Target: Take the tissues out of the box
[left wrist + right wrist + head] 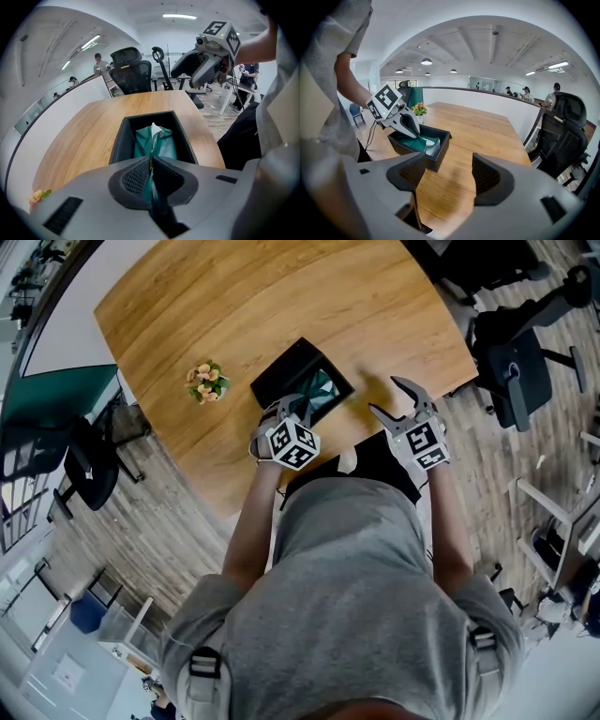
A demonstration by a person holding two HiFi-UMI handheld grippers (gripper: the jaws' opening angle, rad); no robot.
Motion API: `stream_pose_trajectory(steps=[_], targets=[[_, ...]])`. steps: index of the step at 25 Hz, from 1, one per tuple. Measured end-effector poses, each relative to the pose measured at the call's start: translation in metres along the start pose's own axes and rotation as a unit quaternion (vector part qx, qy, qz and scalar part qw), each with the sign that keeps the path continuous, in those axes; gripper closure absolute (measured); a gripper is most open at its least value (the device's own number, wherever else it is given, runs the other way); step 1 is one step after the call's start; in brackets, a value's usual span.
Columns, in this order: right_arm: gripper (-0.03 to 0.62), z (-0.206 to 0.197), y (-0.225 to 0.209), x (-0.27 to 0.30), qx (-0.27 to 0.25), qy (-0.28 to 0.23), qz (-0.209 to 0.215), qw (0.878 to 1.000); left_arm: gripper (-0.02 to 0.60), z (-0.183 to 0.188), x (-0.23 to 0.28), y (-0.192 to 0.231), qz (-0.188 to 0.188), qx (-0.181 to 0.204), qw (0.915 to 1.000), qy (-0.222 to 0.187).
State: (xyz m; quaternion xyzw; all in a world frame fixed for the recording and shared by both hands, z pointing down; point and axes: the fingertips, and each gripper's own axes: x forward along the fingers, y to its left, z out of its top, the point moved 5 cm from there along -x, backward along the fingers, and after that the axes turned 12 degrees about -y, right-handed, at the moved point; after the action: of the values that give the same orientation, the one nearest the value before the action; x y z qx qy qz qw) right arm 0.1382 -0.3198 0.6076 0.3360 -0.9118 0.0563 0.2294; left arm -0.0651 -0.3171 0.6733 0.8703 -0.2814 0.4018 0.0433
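A black open box (278, 378) lies on the wooden table (234, 306), and a green tissue pack (325, 390) sits inside it. My left gripper (300, 409) reaches down into the box and is shut on the near edge of the green pack (157, 140), pinched between the dark pads (138, 177). The right gripper view shows the same grip, the left gripper (417, 134) tilted steeply onto the pack (423, 143). To the right of the box my right gripper (386, 397) hovers over bare table, open and holding nothing (449, 171).
A small pot of flowers (207, 382) stands left of the box. The table's near edge (281, 493) runs just under my hands. Black office chairs (511, 362) stand off the table's right side, and several people are far back in the room.
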Motion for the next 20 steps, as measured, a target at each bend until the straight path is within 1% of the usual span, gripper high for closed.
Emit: stream_pose_trajectory(steps=[4, 10, 14, 17, 20], targets=[[0.273, 0.001, -0.004, 0.002, -0.002, 0.000, 0.002, 1.000, 0.557, -0.001, 0.001, 0.002, -0.011, -0.005, 0.9999, 0.007], [0.276, 0.004, -0.006, 0.002, -0.006, -0.003, 0.001, 1.000, 0.563, 0.000, 0.000, 0.003, -0.037, -0.012, 0.9992, 0.009], [0.277, 0.008, -0.003, 0.002, -0.009, -0.007, 0.000, 1.000, 0.563, 0.000, 0.000, 0.003, -0.042, -0.014, 0.9989, 0.013], [0.295, 0.012, -0.002, -0.002, -0.016, -0.018, -0.010, 1.000, 0.563, 0.001, 0.000, 0.003, -0.048, -0.019, 0.9986, 0.011], [0.296, 0.013, 0.000, -0.002, -0.018, -0.022, -0.013, 1.000, 0.563, 0.001, 0.000, 0.002, -0.050, -0.016, 0.9986, 0.009]])
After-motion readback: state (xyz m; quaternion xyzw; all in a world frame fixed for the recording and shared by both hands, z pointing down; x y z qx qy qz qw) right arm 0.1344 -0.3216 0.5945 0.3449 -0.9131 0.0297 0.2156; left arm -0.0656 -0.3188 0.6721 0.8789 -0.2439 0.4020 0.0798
